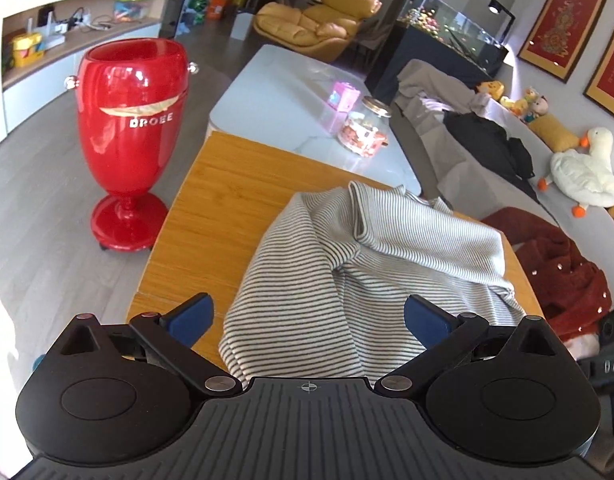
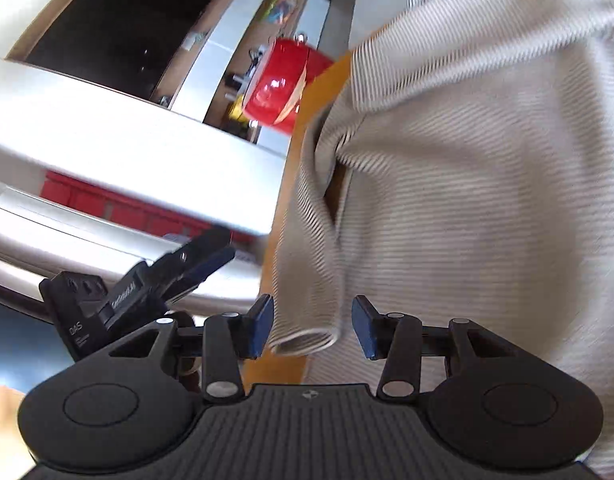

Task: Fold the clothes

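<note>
A grey-and-white striped garment (image 1: 347, 264) lies crumpled on the wooden table (image 1: 211, 216). My left gripper (image 1: 309, 320) is open, its blue pads wide apart over the garment's near edge. In the right wrist view the same garment (image 2: 467, 160) fills the right side, blurred. My right gripper (image 2: 313, 326) is open, with a sleeve cuff (image 2: 307, 340) lying between its blue pads, not pinched. The left gripper also shows in the right wrist view (image 2: 203, 264), to the left of the cuff.
A tall red goblet-shaped stand (image 1: 131, 136) is on the floor left of the table. A white table behind holds a glass jar (image 1: 363, 128) and a pink box (image 1: 343, 98). A red garment (image 1: 563, 272) lies at right by a grey sofa with plush toys.
</note>
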### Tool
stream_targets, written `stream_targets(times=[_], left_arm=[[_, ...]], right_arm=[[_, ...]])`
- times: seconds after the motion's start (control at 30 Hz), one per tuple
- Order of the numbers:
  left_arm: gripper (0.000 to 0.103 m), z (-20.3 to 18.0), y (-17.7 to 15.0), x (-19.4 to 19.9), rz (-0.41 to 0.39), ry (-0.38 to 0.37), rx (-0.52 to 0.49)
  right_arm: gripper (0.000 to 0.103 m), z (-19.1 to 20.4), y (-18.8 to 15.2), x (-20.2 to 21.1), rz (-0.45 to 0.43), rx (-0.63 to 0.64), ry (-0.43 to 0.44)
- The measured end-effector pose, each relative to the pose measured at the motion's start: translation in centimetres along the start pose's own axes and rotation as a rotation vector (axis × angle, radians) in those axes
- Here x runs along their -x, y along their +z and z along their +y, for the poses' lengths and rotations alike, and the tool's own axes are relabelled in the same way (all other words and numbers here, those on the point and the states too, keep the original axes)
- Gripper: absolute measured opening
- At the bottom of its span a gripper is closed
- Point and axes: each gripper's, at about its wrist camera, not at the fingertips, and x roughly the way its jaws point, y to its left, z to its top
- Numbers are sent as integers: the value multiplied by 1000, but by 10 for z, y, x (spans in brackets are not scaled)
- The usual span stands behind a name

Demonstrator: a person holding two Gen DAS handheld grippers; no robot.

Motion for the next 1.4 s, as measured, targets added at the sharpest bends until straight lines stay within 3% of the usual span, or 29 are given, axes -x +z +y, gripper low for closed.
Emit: stream_targets(times=[0.2, 0.23, 0.27, 0.33, 0.43, 0.5, 0.57, 0.63, 0.77, 0.87, 1.03, 1.13, 1.27, 1.4], left_arm=[[103, 7, 7, 14, -48, 39, 17], [103, 8, 7, 15, -52, 41, 24], [103, 9, 8, 16, -57, 43, 30], [103, 12, 10, 19, -67, 48, 43], [103, 15, 13, 20, -79, 56, 62], [103, 18, 15, 21, -89, 62, 78], [103, 19, 17, 22, -99, 60, 87], [103, 18, 18, 21, -99, 52, 85], [103, 9, 17, 10, -74, 38, 62], [103, -1, 16, -4, -45, 11, 33], [103, -31, 18, -35, -16, -62, -72], [103, -56, 20, -57, 10, -126, -164], [103, -90, 24, -84, 44, -200, -270], [103, -108, 32, -105, 41, -220, -300]], right_arm=[[44, 25, -40, -50, 215, -215, 276], [40, 31, -41, -53, 212, -196, 281], [33, 40, -37, -54, 184, -141, 258], [7, 56, -31, -55, 127, -33, 213], [4, 89, -1, -30, -17, 159, 195], [4, 112, 28, 0, -172, 318, 157], [4, 127, 60, 39, -362, 476, 83], [4, 129, 94, 70, -492, 561, -9], [4, 100, 137, 112, -591, 549, -159], [4, 63, 152, 132, -609, 491, -243], [4, -9, 146, 127, -563, 388, -340], [4, -41, 140, 118, -531, 321, -353], [4, -70, 128, 109, -490, 243, -351], [4, -89, 113, 86, -409, 200, -394]])
